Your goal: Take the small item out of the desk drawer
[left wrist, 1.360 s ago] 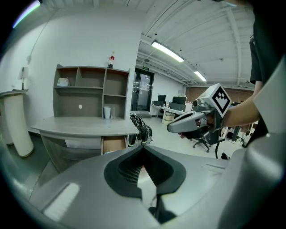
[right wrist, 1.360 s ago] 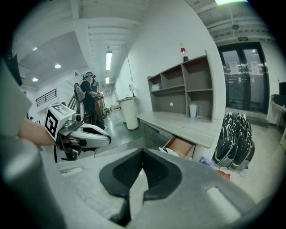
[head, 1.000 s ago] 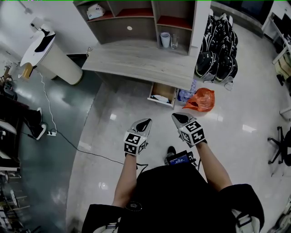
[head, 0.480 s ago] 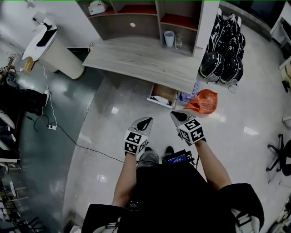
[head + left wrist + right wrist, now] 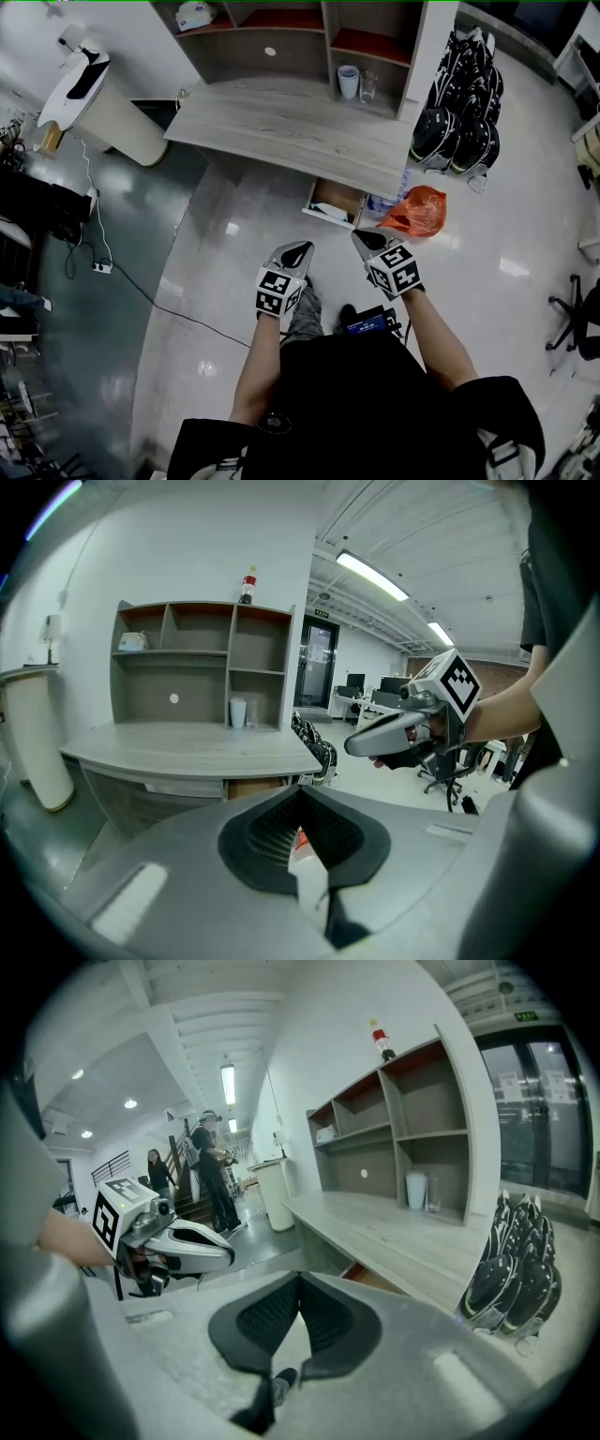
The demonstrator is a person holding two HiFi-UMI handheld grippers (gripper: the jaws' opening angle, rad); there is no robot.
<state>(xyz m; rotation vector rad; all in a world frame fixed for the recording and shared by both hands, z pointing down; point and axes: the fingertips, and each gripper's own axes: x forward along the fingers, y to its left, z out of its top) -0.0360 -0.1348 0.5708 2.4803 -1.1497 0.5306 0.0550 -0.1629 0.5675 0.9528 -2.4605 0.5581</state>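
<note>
So the open wooden desk drawer [image 5: 337, 194] sits well ahead, nearer my grey right gripper [image 5: 362, 240]; it and the grey left gripper [image 5: 298, 249] are both closed, empty.

The left gripper [image 5: 307, 247] and right gripper [image 5: 357, 236] are silver-grey with black pads, each bearing a cube [image 5: 277, 292] of black-and-white square markers. Desk [image 5: 291, 131]: pale grey wood grain. Drawer [image 5: 339, 193]: warm brown inside. Bag [image 5: 412, 209]: bright orange. Floor [image 5: 225, 281]: glossy cream, dark grey-green further left
</note>
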